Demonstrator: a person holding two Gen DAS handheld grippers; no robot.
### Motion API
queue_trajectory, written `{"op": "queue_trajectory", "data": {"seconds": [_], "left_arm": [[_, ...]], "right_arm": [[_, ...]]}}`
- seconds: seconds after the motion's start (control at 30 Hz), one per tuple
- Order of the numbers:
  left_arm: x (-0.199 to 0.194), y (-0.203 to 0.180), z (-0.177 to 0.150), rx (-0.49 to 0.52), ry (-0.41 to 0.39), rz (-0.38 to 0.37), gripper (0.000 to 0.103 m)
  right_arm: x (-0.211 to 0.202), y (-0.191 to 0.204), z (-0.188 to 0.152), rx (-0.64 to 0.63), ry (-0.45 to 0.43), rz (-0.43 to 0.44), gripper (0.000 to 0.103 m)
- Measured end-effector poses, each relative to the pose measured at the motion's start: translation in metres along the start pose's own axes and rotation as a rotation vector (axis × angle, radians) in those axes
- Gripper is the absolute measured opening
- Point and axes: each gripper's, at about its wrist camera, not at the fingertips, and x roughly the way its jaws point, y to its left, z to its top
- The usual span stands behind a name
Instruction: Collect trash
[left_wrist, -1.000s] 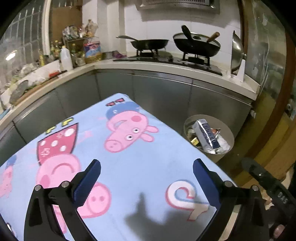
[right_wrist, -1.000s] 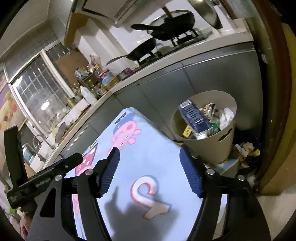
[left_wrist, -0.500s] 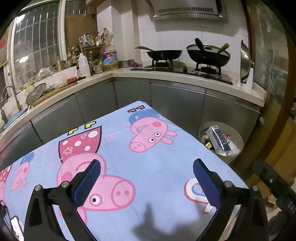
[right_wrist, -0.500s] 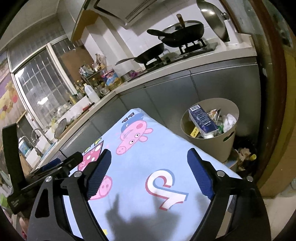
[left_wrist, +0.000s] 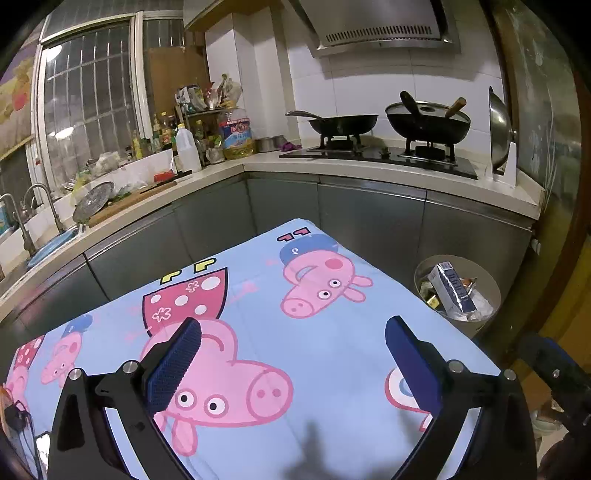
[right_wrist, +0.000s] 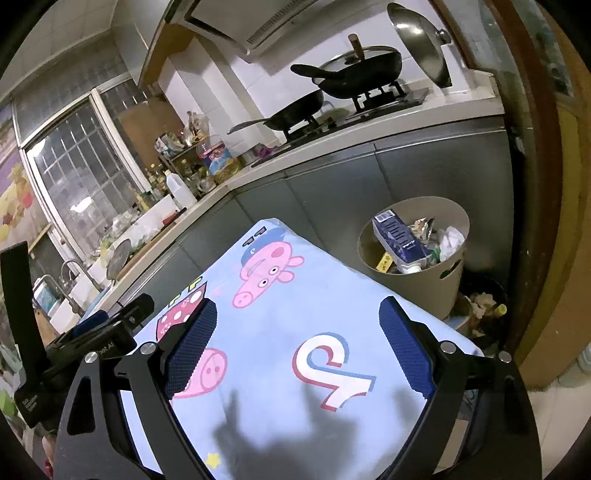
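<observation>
A beige trash bin (left_wrist: 421, 267) stands on the floor past the table's far right corner, filled with wrappers and a dark blue carton (left_wrist: 452, 288). My left gripper (left_wrist: 293, 325) hangs open over the blue cartoon-pig tablecloth (left_wrist: 332, 350), with nothing between its fingers. In the right wrist view the bin (right_wrist: 417, 291) and the carton (right_wrist: 397, 236) lie ahead to the right. My right gripper (right_wrist: 297, 304) is over the cloth (right_wrist: 332, 280); its jaws are opening and nothing is between them.
An L-shaped counter (left_wrist: 369, 173) wraps behind the table, bearing a stove with two black pans (left_wrist: 428, 123), bottles and a sink (left_wrist: 48, 243). Loose litter (right_wrist: 480, 302) lies on the floor beside the bin. A wooden door frame (right_wrist: 532, 184) stands at the right.
Both grippers have drawn back and up from the bin, so more tablecloth shows and the bin looks smaller. The right jaws have widened.
</observation>
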Motion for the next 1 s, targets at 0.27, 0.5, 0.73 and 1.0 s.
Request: {"op": "queue_trajectory", "data": {"seconds": [0.27,0.5,0.73,1.0], "left_arm": [[-0.003,-0.001,0.0,0.008,0.011,-0.011,0.099],[-0.008,-0.005,0.0,0.024,0.004,-0.006,0.099],[-0.01,-0.006,0.0,0.035,0.006,-0.006,0.099],[-0.012,-0.007,-0.002,0.054,-0.003,0.003,0.099]], "right_arm": [[-0.001,-0.003,0.0,0.003,0.003,0.002,0.088],[-0.01,-0.005,-0.004,0.004,0.006,0.01,0.088],[-0.009,-0.003,-0.004,0.006,0.005,0.009,0.088],[-0.008,-0.003,-0.003,0.008,0.006,0.009,0.088]]}}
